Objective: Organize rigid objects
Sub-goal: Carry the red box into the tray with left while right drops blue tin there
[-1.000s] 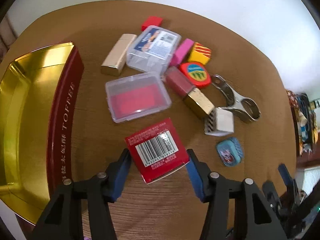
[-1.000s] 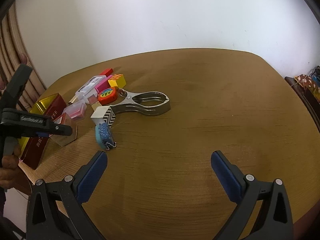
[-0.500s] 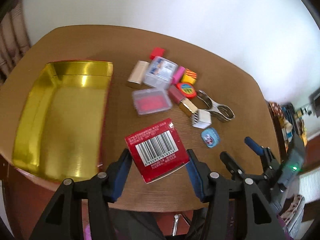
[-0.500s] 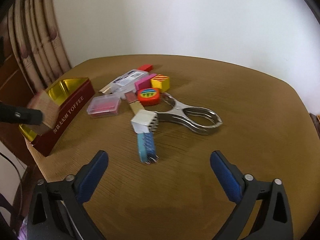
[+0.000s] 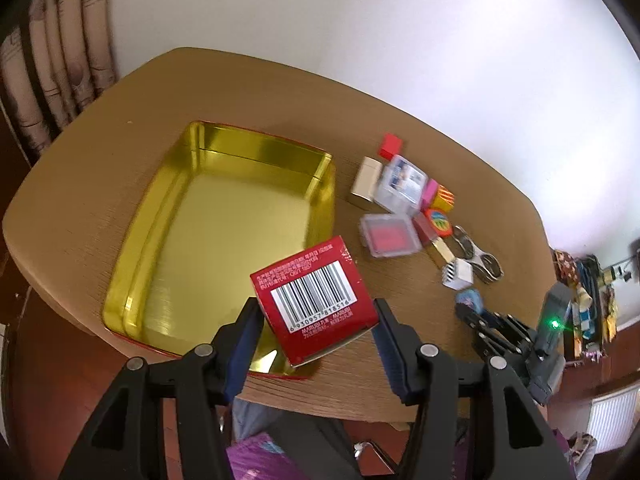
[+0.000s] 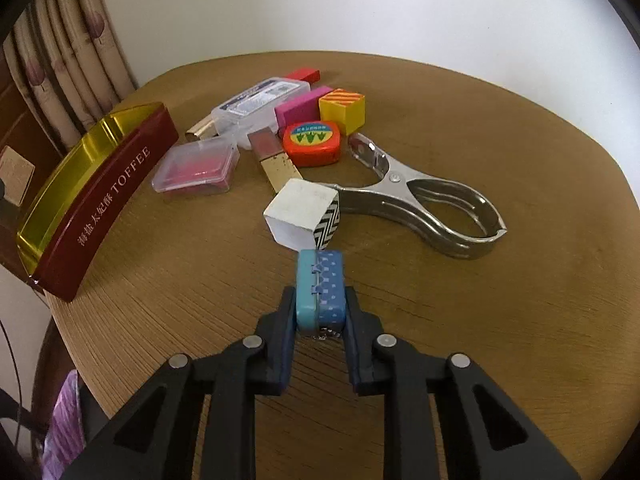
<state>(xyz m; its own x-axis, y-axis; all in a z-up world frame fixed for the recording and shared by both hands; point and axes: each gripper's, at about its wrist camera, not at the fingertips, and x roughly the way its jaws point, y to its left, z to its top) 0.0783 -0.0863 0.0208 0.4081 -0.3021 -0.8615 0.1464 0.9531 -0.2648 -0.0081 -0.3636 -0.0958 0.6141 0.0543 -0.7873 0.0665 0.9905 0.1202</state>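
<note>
A: Left wrist view first. What does the left tool (image 5: 316, 322) have?

B: Its blue pads are clamped on the red box (image 5: 314, 300), one on each side. The barcode face points at the camera, and the box is tilted, its long axis running from near left to far right. It hangs above the near right corner of the gold tin (image 5: 224, 240), which lies open on the tabletop (image 5: 400, 292) with its long axis running near to far.

A: And to the right of the tin?

B: A cluster: a small red block (image 5: 391, 146) farthest away, a beige box (image 5: 366, 178), a clear case with a label (image 5: 402, 184), and a clear case with red inside (image 5: 390, 236). The right tool (image 5: 476, 316) shows at the right edge, closed on a small blue tin (image 5: 469, 300).

A: Now the right wrist view.

B: The right tool (image 6: 320, 322) is clamped on the blue tin (image 6: 320, 290), which stands on edge, long axis pointing away from the camera, its lower edge close to the tabletop (image 6: 480, 300); contact cannot be told. Just beyond it sits a white cube with a zigzag side (image 6: 302, 214). To the right lies a metal clamp (image 6: 420, 200), handles to the right, jaws toward the far left. Farther off are a red tape measure (image 6: 312, 142), a yellow striped cube (image 6: 342, 108), a pink block (image 6: 302, 110) and a gold and maroon bar (image 6: 274, 160). The toffee tin (image 6: 100, 196) sits at the left.
</note>
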